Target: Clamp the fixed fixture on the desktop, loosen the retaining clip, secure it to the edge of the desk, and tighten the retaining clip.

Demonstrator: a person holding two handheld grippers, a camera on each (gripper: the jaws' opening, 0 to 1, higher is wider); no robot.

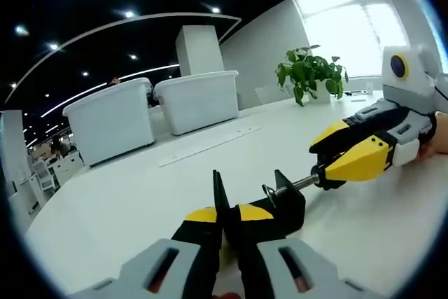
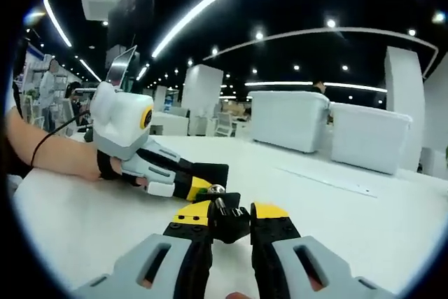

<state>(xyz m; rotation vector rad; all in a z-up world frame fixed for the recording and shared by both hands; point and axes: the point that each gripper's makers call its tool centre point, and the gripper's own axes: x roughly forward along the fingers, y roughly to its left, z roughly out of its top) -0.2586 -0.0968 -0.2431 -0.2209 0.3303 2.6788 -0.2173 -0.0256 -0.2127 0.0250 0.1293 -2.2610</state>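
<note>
The left claw (image 1: 225, 216) grips the black clamp (image 1: 280, 204) on the desk (image 1: 126, 201); just beyond it, the right claw (image 1: 329, 162) pinches its screw handle (image 1: 269, 191). Loosening seems underway; next, turn the handle.

Clamp fixture (image 1: 269, 204) on the surface (image 1: 126, 201) at 6 o'clock, right gripper (image 1: 329, 166) on its screw at 3, two bins (image 1: 196, 99) at 11, plant (image 1: 308, 71) at 1.

Both views low and near over the desk (image 1: 126, 201) — facing each other, sharing the fixture (image 1: 269, 204)
</note>
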